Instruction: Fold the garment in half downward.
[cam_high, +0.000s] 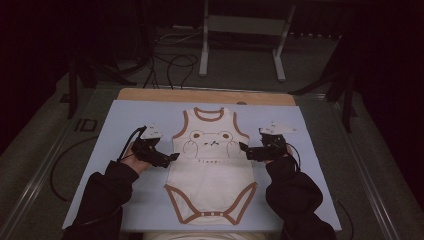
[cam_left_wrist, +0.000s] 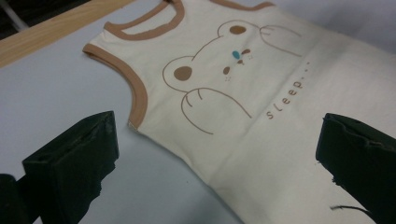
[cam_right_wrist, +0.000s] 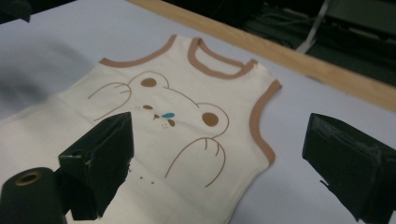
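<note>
**Both grippers open beside the baby bodysuit**

I held the left gripper (cam_high: 175, 156) and the right gripper (cam_high: 243, 149) with jaws apart at the sides of the bodysuit (cam_high: 211, 172), which lay flat on the blue mat (cam_high: 115, 130). My sleeves cut off the mat's near corners; the floor beyond was too dark to make out.

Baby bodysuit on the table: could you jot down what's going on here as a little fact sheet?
Garment: cream baby bodysuit with brown trim, lying flat, face up
Print: bear drawing above the word "sleep"
Surface: pale blue mat on a wooden table
Left gripper: jaws open, at the bodysuit's left side edge
Right gripper: jaws open, at its right side edge
Held: nothing yet
</note>
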